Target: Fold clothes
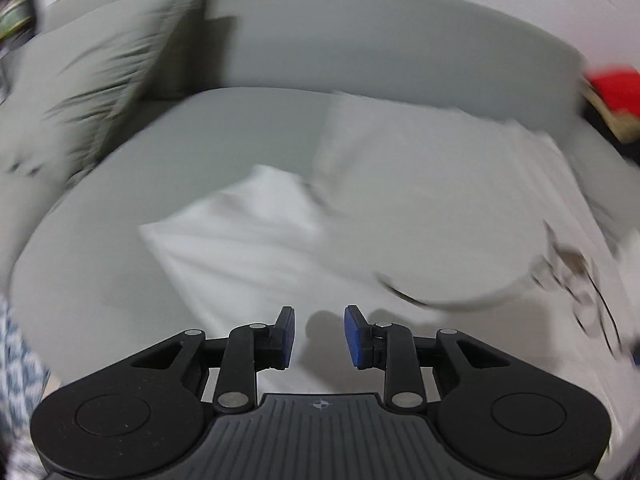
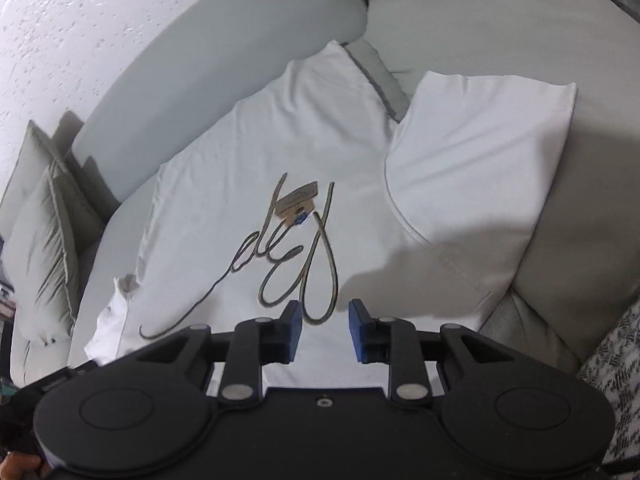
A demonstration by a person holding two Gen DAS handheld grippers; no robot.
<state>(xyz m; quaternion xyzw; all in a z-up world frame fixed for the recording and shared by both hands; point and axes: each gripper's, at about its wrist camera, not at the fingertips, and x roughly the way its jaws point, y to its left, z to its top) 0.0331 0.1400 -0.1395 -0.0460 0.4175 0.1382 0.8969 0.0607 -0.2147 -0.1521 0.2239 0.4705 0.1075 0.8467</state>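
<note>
A white T-shirt [image 2: 256,184] with a dark cursive print [image 2: 296,256] lies spread flat on a grey sofa seat [image 2: 560,40]. One sleeve [image 2: 480,160] lies out to the right. A small paper tag [image 2: 298,196] lies on the chest. In the blurred left wrist view the shirt [image 1: 420,200] lies ahead with its other sleeve [image 1: 240,220] out to the left. My left gripper [image 1: 319,334] is open and empty just above the shirt. My right gripper [image 2: 325,330] is open and empty above the shirt's printed front.
Grey cushions [image 2: 44,216] lean at the sofa's left end, also in the left wrist view [image 1: 100,80]. The sofa back [image 2: 224,56] runs behind the shirt under a white wall. A red object [image 1: 616,92] sits at the far right. Patterned fabric [image 2: 616,380] shows at the right edge.
</note>
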